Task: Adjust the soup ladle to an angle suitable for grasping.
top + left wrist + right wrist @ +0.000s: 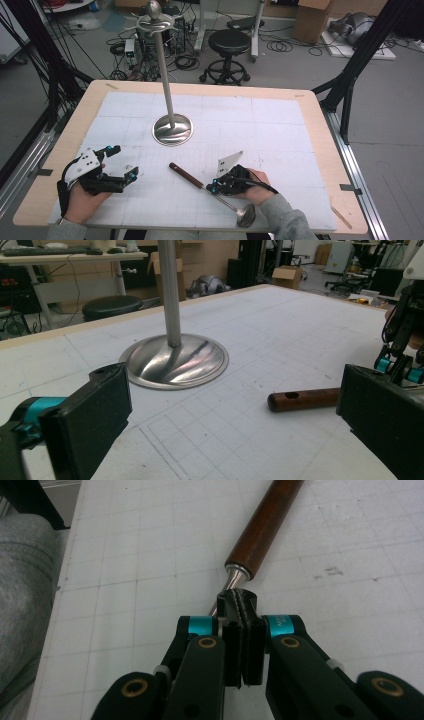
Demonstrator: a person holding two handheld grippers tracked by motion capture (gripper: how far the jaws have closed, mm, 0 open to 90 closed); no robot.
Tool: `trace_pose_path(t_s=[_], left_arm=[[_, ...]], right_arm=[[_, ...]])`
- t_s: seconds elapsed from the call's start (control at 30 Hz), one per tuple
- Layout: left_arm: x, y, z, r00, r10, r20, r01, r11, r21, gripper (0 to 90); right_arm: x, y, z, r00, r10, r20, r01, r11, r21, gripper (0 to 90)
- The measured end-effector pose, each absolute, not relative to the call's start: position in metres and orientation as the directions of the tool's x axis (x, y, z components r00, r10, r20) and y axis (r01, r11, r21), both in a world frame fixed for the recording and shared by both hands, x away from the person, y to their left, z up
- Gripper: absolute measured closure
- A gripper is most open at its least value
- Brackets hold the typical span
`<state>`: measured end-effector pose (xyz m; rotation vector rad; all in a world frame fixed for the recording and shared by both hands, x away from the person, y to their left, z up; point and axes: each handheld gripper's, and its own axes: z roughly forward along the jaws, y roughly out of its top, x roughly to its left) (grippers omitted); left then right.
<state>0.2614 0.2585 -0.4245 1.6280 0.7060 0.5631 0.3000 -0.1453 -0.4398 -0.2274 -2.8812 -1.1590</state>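
1. Ladle [212,191]: it lies flat on the white gridded mat [280,125] near your edge of the table [320,120], slanting from upper left to lower right in the high view.
2. Its handle [265,525] is dark reddish-brown wood, round and glossy, with a small hole near the free end in the left gripper view.
3. A thin bright metal shank [232,577] leaves the wood and runs to a small steel bowl [246,215] by your right sleeve [285,220].
4. Your right gripper [214,186] is clamped on that shank just below the wooden handle, jaws pressed together around it.
5. Your left gripper [126,162] rests on the mat well left of the ladle, jaws spread wide with nothing between them.
6. A steel stand [172,129] with a tall pole rises behind the ladle, apart from it.
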Motion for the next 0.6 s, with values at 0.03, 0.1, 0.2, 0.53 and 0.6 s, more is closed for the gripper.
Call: trace_pose_path(t_s=[0.03, 0.1, 0.2, 0.53, 0.6], left_arm=[[0.261, 0.258, -0.425, 0.697, 0.717, -0.023, 0.136, -0.101, 0.985, 1.7], [0.261, 0.258, -0.425, 0.697, 0.717, -0.025, 0.136, -0.098, 0.986, 1.8], [0.261, 0.259, -0.425, 0.697, 0.716, -0.022, 0.136, -0.101, 0.986, 1.7], [0.261, 0.259, -0.424, 0.697, 0.716, -0.02, 0.135, -0.103, 0.985, 1.8], [0.261, 0.259, -0.424, 0.697, 0.716, -0.021, 0.136, -0.104, 0.985, 1.8]], right_arm=[[0.3, -0.144, -0.44, -0.99, 0.119, 0.081, 0.142, 0.712, 0.687, 90.0], [0.299, -0.142, -0.44, -0.99, 0.114, 0.085, 0.141, 0.713, 0.686, 90.0], [0.299, -0.138, -0.44, -0.991, 0.1, 0.085, 0.131, 0.718, 0.683, 90.0], [0.295, -0.132, -0.439, -0.997, 0.029, 0.077, 0.074, 0.728, 0.682, 90.0], [0.294, -0.131, -0.439, -0.997, 0.011, 0.082, 0.064, 0.729, 0.681, 90.0]])
